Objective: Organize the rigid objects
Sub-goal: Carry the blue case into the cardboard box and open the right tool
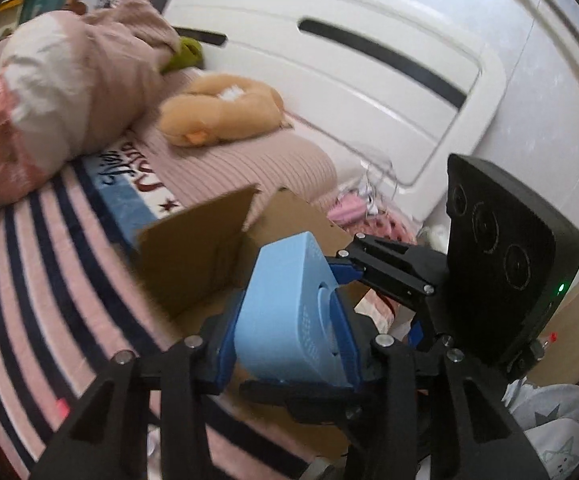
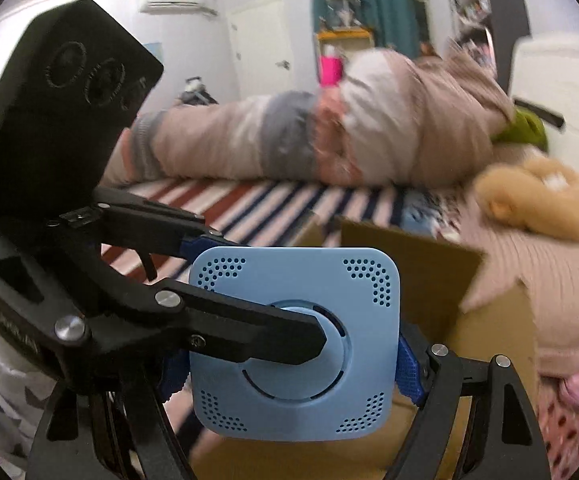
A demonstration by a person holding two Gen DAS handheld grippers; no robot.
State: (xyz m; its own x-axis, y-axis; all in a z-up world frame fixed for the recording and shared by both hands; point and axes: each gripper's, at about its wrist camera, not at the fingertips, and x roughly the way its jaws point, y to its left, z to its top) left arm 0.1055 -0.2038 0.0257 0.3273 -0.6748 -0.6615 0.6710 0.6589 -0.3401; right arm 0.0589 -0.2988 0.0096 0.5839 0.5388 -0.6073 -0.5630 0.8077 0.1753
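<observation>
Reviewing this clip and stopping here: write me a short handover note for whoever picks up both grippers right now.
Left gripper: jaws shut on the light blue perforated box.
Right gripper: jaws shut on the same box, from its other two sides.
The box is held in the air above the open cardboard box on the striped bedspread.
Done: box picked up.
Left: lower it into the cardboard box, then release.

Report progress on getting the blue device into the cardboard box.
Done: the blue device is lifted off the bed. In hand: both the left gripper and right gripper clamp it, over the open cardboard box. Left: lowering it in and releasing. The box's contents are hidden.
</observation>
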